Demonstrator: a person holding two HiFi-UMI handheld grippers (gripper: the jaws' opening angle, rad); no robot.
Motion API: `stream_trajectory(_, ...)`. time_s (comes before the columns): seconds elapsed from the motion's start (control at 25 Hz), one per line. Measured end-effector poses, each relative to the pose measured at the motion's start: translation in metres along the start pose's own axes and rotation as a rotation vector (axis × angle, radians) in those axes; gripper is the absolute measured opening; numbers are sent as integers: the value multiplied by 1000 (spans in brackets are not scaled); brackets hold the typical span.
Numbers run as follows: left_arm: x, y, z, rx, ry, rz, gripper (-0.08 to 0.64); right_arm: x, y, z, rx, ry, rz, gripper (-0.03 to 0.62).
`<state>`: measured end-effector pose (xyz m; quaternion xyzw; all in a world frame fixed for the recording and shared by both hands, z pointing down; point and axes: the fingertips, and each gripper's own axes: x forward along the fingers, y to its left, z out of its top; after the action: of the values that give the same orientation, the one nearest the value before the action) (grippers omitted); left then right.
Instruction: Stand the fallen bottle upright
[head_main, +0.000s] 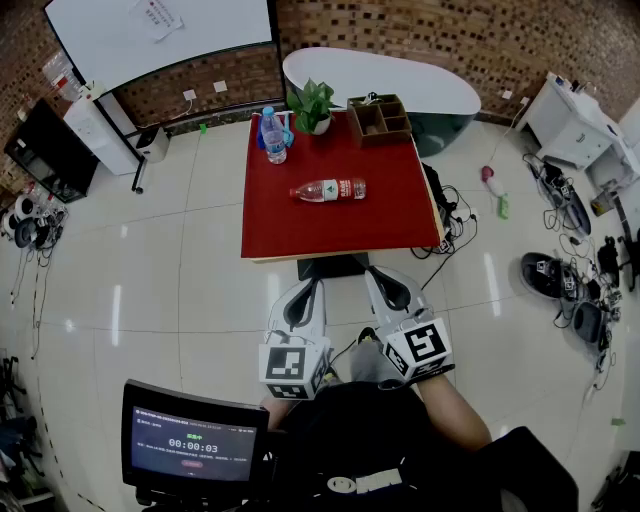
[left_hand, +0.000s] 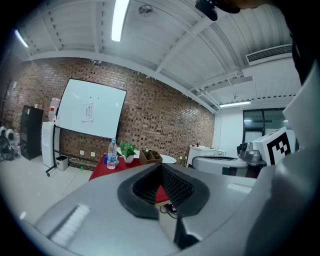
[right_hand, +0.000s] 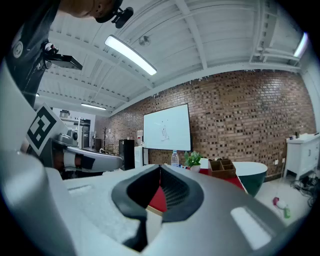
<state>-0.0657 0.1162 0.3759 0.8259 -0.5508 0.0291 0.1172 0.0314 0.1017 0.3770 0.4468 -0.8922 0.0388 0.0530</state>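
Note:
A clear bottle with a red label (head_main: 328, 189) lies on its side near the middle of the red table (head_main: 300, 230). My left gripper (head_main: 307, 287) and right gripper (head_main: 379, 277) hang side by side in front of the table's near edge, well short of the bottle. Both are shut with nothing between the jaws. In the left gripper view the shut left gripper (left_hand: 161, 168) points toward the table; the right gripper view shows the right gripper (right_hand: 160, 169) likewise. The fallen bottle is hidden behind the jaws in both gripper views.
A second bottle with a blue label (head_main: 273, 135) stands upright at the table's far left corner, beside a potted plant (head_main: 313, 105) and a wooden organizer (head_main: 380, 118). A white tub (head_main: 400, 85) sits behind the table. A screen (head_main: 192, 442) is at lower left. Cables and gear (head_main: 565, 290) lie on the floor at right.

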Motion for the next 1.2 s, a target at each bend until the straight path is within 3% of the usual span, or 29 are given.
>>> stream_trajectory(0.2,5,6,1,11,-11,11,6,10,-5,1,-17,-10,4,6)
stream_trajectory(0.56,81,24,10,38,9,47,6,72,-59,-11,-36,32,50,6)
stream_trajectory(0.8,159,34,21,46,18,82,6,128,-112,-20,-75,102,120,11)
stream_trajectory(0.96,197,33,28,59,21,118,8,155,-132,-33,-135,202,195,45)
stream_trajectory(1.04,211,35,36,69,24,141,6,169,-136,-39,-216,261,239,84)
stream_trajectory(1.2,224,46,36,72,38,187,6,197,-137,-77,-551,433,329,196)
